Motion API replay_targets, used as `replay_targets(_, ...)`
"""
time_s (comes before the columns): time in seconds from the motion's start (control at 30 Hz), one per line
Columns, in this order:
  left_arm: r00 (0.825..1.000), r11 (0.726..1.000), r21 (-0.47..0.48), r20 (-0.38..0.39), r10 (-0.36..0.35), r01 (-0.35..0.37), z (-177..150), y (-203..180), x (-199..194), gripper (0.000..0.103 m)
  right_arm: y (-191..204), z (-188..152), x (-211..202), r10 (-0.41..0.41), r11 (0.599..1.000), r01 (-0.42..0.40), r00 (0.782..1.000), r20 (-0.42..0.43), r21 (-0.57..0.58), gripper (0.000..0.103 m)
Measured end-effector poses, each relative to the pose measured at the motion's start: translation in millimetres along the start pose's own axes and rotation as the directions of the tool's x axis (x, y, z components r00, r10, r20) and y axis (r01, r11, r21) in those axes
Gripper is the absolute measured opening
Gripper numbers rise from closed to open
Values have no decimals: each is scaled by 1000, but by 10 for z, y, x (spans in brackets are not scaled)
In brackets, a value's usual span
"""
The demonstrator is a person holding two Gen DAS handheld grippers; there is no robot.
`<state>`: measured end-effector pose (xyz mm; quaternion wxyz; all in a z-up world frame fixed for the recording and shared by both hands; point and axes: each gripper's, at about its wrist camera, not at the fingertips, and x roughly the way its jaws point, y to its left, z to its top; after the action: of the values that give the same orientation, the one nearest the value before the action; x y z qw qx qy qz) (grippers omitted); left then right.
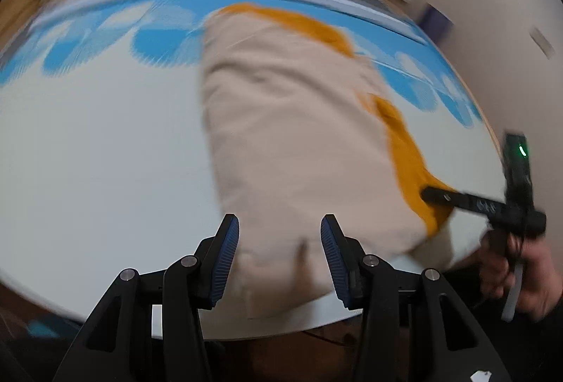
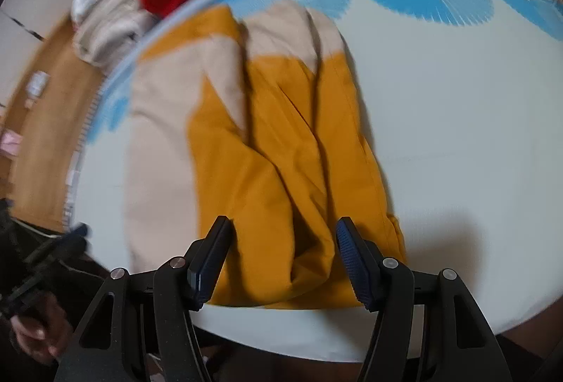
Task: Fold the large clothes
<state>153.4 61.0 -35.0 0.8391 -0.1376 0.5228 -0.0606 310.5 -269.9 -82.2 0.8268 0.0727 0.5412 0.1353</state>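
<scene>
Folded beige-and-mustard garment lying mid-mat, near hem at the mat's front edge — bare mat either side. Left gripper and right gripper both parted, gripping nothing. No legible writing.

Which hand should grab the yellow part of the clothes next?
Probably the right gripper: its open jaws straddle the yellow part at the near edge. The left gripper sits over the beige part.

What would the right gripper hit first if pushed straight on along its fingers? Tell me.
Most likely the mustard part of the garment: the right gripper points down at its near hem, jaws open. Blur leaves the gap unclear.
</scene>
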Motion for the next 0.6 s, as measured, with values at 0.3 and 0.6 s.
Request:
replay_targets(0.3, 999, 995, -96, -31, -32, 29, 19, 96, 125, 44, 100, -91, -772, 220, 975, -198, 931, 291, -101, 9)
replay_targets(0.6, 958, 998, 9, -282, -53, 58, -134, -207, 692, 53, -570, -225, -66, -164, 985, 162, 986, 22, 59, 9)
